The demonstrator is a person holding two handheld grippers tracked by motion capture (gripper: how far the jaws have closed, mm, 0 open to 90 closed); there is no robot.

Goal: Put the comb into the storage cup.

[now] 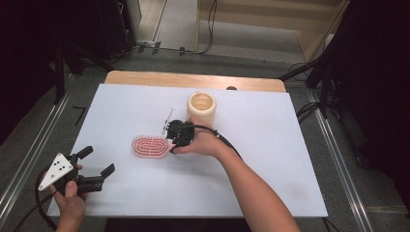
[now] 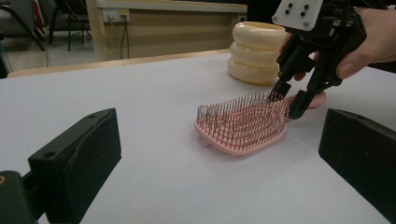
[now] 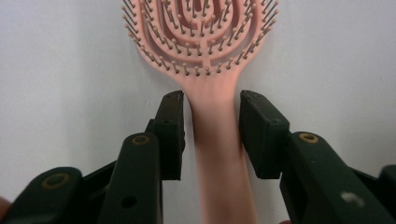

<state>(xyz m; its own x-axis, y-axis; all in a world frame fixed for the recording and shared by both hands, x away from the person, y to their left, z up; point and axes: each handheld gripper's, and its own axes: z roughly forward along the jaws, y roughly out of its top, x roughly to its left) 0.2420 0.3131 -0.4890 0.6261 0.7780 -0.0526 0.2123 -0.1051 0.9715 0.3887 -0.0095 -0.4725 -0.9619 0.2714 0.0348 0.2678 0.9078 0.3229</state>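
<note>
black jaws of the left gripper (image 1: 96, 162) stand wide apart with nothing between them, near the front left corner of the white table (image 1: 270, 183), held low in the person's left hand (image 1: 70, 198); its grey three-cornered plate faces up.

farther in, at the middle of the table, a pink hairbrush (image 1: 149, 147) lies flat with its bristles up. its oval head points toward the table's left and its handle (image 3: 219, 154) runs toward the right gripper (image 1: 170, 137).

the right hand (image 1: 203, 142) holds that gripper tipped down over the handle end. in the right gripper view the handle passes straight between the two pads (image 3: 170, 133): the left pad sits against the handle's edge, and the right pad looks to meet the other edge or stand a hair off it, i cannot tell which. the jaws are drawn in close around the handle, so the clamp looks nearly made but not clearly pressing.

beyond the gripper, a cream ribbed jar (image 1: 201, 108) stands upright and open-topped, just behind the right hand and apart from the brush. a thin white stick (image 1: 169, 116) lies on the table left of the jar.
</note>
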